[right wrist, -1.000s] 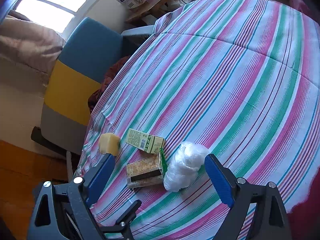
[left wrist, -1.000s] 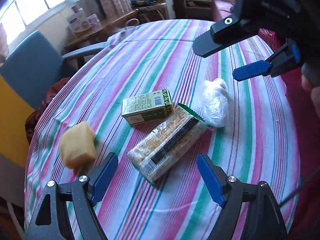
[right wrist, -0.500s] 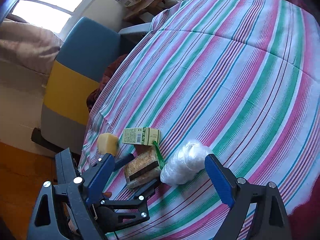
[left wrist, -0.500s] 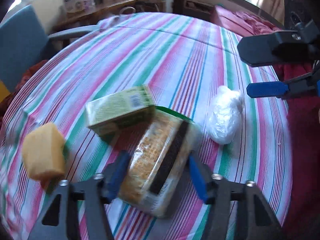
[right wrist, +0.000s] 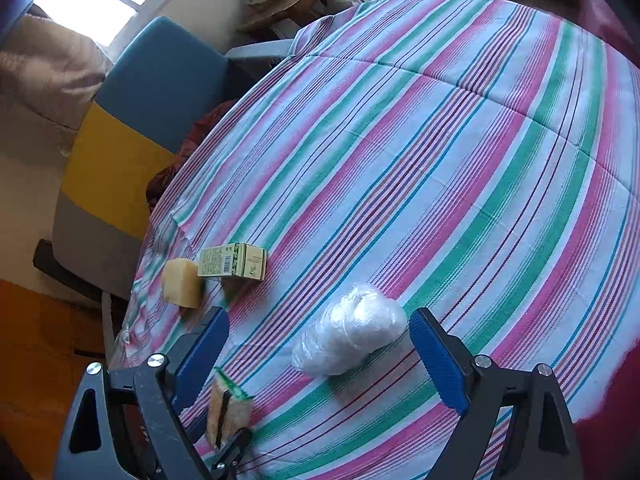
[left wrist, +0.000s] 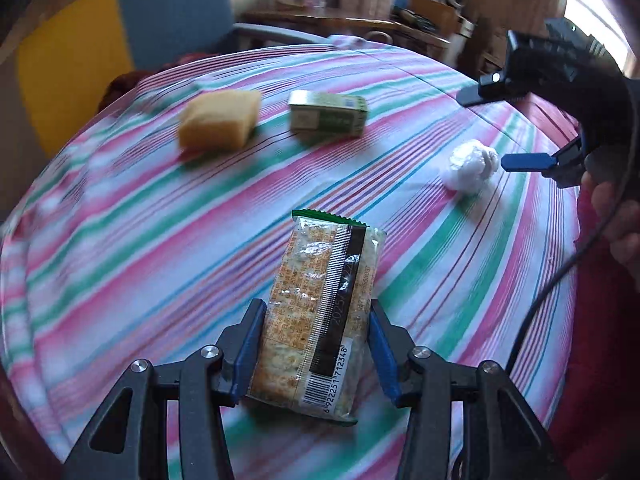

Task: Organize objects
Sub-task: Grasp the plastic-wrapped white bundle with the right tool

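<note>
Cracker pack (left wrist: pixel 320 316) lifted off tabletop (left wrist: pixel 160 240) since earlier, left tongs (left wrist: pixel 316 354) clamped on it, angled down; right tongs (right wrist: pixel 320 356) apart over plastic wad (right wrist: pixel 348 336).

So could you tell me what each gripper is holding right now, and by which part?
The left gripper clamps the cracker packet across its long sides, near the barcode end. The right gripper is open, holding nothing.

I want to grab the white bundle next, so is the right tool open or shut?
Open. The right tool's blue pads stand wide apart either side of the white plastic bundle, touching nothing.
</note>
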Motion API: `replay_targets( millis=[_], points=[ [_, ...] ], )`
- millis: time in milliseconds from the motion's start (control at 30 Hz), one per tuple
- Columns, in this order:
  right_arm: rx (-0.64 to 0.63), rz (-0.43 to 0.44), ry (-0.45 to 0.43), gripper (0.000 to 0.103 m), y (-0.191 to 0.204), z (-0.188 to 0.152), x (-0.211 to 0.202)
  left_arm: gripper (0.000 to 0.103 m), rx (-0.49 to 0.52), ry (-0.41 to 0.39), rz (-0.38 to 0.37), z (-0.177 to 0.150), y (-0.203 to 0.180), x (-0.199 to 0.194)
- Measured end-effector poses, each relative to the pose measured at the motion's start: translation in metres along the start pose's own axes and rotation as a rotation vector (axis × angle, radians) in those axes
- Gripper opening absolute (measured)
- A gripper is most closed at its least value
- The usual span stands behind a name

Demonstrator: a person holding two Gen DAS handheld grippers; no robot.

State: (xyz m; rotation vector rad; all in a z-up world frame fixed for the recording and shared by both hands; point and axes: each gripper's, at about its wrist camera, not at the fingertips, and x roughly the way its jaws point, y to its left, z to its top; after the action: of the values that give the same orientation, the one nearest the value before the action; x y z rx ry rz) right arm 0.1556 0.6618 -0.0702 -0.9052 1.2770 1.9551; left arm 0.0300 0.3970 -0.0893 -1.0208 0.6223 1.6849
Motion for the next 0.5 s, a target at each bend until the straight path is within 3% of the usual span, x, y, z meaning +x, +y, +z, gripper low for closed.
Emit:
replay_targets(
  millis=[233,500],
  points=[
    [-0.078,-0.096,0.020,0.093,0.009,-0.002,0.013,0.050,-0.122,-0.034,0.049,-0.045,0.010,-0.027],
    [-0.213,-0.175,0.017,0.094,0.028,-0.008,0.022,0.050,-0.145,-0.075,0.080,-0.067,0.003,-0.036]
  ],
)
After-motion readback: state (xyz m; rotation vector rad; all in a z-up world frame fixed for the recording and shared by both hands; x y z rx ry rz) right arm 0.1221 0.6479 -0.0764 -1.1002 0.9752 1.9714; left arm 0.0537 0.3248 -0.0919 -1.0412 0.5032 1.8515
